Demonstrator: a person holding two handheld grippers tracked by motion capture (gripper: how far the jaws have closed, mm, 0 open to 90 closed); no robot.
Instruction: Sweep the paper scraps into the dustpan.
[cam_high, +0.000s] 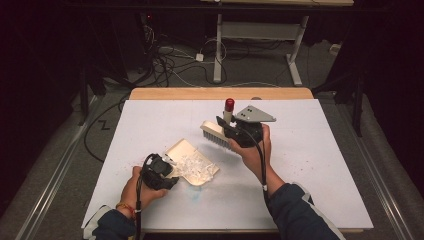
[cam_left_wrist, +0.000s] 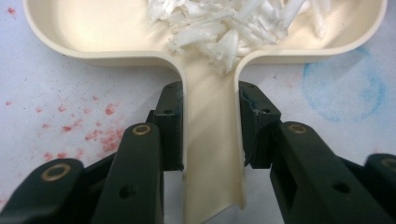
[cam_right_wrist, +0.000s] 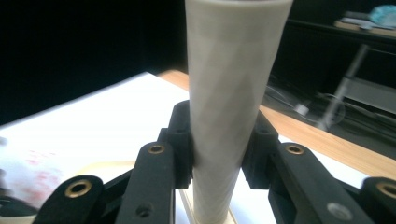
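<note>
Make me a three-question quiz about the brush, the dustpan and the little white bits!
1. Where are the white scraps? A in the dustpan B on the floor C on the brush
2. What colour is the tip of the brush handle? A green B red C blue
3. What is the left gripper doing? A hanging open B lying flat on the table C clamped on the dustpan's handle

Answers: 1 A, they lie piled inside its tray. 2 B, the high view shows a red end. 3 C, both pads press the handle's sides.

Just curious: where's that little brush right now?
The brush is lifted above the white table right of centre, clamped in the right claw, beyond the dustpan.
</note>
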